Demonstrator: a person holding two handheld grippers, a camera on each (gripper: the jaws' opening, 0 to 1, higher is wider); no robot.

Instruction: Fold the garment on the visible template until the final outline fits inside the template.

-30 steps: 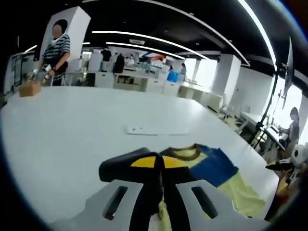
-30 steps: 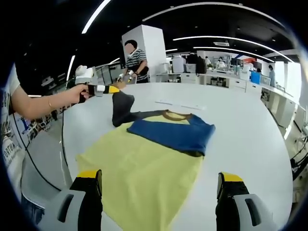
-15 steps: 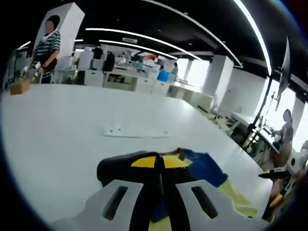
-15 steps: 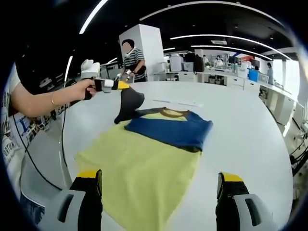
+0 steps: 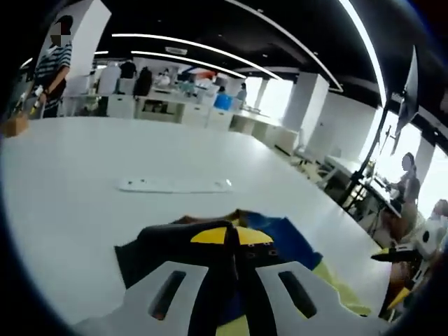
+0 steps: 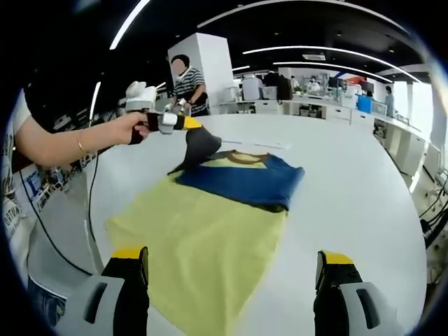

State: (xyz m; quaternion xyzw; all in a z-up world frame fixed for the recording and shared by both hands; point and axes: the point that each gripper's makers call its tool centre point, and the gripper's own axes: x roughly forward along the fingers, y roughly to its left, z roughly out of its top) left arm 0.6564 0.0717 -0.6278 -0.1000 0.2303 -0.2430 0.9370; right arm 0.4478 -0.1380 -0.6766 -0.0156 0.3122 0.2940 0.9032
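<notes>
I've got the left gripper (image 6: 183, 124) pinching the dark sleeve (image 6: 199, 145) up off the table (image 6: 350, 182) to swing it over the shirt (image 6: 210, 231), right gripper (image 6: 229, 269) hanging back with jaws spread wide.

Long ceiling light strips (image 5: 210, 50) give the room an even, fairly bright wash, and the fisheye lens bends them into arcs in both views. Daylight from the windows (image 5: 441, 178) at the right edge of the left gripper view blows out to near white. The white worktop (image 6: 364, 182) reflects a soft sheen and carries only faint shadows; the far part of it looks pale and slightly hazy. The yellow T-shirt (image 6: 210, 245) is crisp in the right gripper view. In the left gripper view the whole picture is softer, with the dark sleeve (image 5: 150, 241) smeared and straight lines curving hard toward the rim.
</notes>
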